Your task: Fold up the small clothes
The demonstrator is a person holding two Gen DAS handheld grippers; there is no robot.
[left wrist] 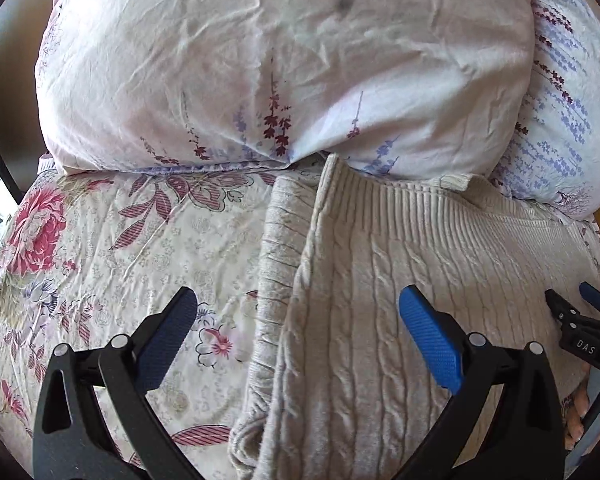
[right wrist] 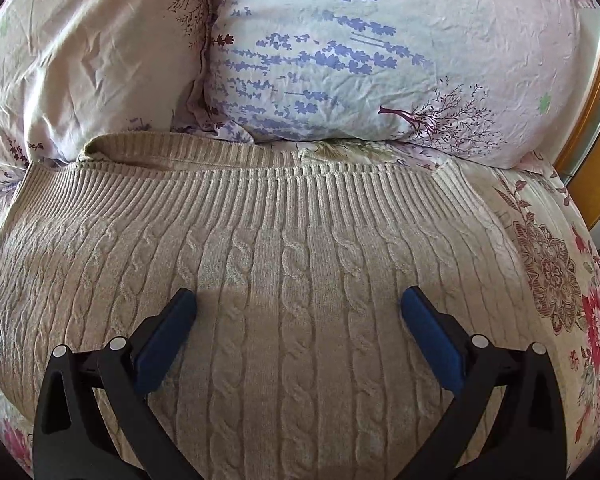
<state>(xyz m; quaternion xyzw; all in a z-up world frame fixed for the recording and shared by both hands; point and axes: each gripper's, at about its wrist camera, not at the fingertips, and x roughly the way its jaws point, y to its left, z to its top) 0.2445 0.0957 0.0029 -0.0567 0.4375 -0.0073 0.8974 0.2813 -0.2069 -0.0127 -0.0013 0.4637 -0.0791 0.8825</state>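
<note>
A beige cable-knit sweater (left wrist: 380, 280) lies flat on the flowered bedsheet (left wrist: 120, 248), its ribbed hem toward the pillows. A sleeve or side part (left wrist: 276, 248) is folded along its left edge. My left gripper (left wrist: 298, 304) is open and empty, hovering over the sweater's left edge. My right gripper (right wrist: 298, 300) is open and empty above the middle of the sweater (right wrist: 284, 272). The right gripper also shows at the right edge of the left wrist view (left wrist: 576, 300).
Two floral pillows (left wrist: 284, 60) (right wrist: 380, 52) lie at the head of the bed, just beyond the sweater's hem. A wooden bed frame (right wrist: 592, 160) runs along the right. The flowered sheet (right wrist: 560, 272) shows right of the sweater.
</note>
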